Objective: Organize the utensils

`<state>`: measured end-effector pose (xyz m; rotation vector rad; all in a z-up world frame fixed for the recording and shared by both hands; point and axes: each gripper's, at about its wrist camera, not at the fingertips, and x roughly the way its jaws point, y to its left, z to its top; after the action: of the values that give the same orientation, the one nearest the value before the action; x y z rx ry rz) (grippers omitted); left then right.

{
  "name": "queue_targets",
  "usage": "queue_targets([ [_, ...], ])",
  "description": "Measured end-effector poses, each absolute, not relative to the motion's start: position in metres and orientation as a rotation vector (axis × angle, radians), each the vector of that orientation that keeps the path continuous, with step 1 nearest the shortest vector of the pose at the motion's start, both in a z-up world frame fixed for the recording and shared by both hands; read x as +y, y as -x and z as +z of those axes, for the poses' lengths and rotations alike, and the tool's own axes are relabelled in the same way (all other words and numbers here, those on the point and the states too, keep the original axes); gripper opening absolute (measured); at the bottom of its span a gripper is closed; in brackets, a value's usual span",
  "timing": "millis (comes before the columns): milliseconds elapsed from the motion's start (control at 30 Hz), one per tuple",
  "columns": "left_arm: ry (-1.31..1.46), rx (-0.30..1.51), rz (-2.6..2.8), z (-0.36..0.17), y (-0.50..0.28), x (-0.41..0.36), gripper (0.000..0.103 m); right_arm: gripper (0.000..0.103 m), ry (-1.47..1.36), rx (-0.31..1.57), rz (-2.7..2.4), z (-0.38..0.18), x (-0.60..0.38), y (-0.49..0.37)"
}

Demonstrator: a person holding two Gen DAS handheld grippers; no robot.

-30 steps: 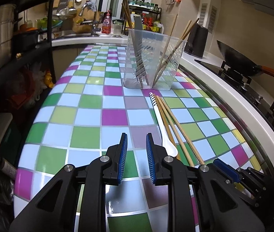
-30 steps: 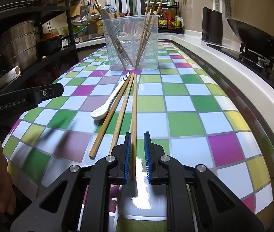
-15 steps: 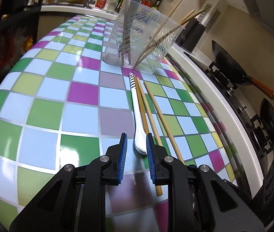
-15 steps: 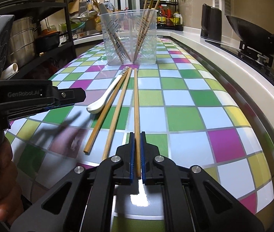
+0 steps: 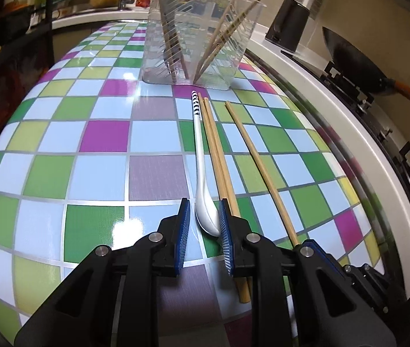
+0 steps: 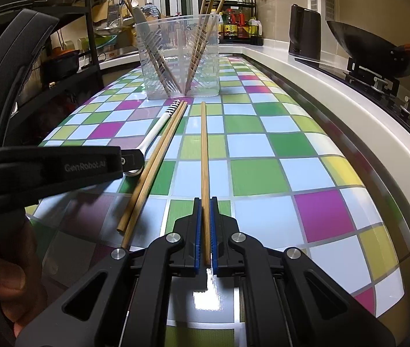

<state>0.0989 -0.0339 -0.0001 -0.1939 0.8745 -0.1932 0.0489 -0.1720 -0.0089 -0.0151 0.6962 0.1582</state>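
A white spoon with a striped handle lies on the checkered counter, its bowl between the jaws of my open left gripper. Two chopsticks lie right beside it. My right gripper is shut on a single chopstick that still lies along the counter; it also shows in the left wrist view. A clear plastic holder with forks and chopsticks stands at the far end; it also shows in the left wrist view.
A raised white counter edge runs along the right, with a stove and a black wok beyond it. A black appliance stands at the back right. A dark shelf rack is on the left.
My left gripper has moved forward and down so the spoon's bowl now sits between its jaws. My right gripper closed on the single chopstick, from open a second ago.
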Motion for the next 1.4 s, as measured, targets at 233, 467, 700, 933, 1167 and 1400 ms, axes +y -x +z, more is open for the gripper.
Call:
queue_targets([
  [233,0.199,0.865,-0.116,0.002,-0.096,-0.015,0.010,0.006,0.015,0.699,0.157,-0.008,-0.174,-0.049],
  [467,0.134,0.842,-0.006,0.004,-0.076,0.010,0.009,0.006,0.018,0.697,0.124,-0.008,-0.175,-0.047],
  [700,-0.010,0.782,0.046,0.002,-0.062,0.003,0.010,0.007,0.014,0.694,0.088,-0.009,-0.176,-0.048],
  [933,-0.006,0.776,0.041,0.003,-0.067,-0.003,0.010,0.007,0.019,0.695,0.096,-0.009,-0.176,-0.049],
  [1167,-0.016,0.774,0.033,0.002,-0.068,-0.007,0.010,0.007,0.029,0.690,0.091,-0.009,-0.173,-0.050],
  [1400,-0.017,0.773,0.032,0.002,-0.068,-0.007,0.010,0.007,0.036,0.691,0.089,-0.008,-0.171,-0.051],
])
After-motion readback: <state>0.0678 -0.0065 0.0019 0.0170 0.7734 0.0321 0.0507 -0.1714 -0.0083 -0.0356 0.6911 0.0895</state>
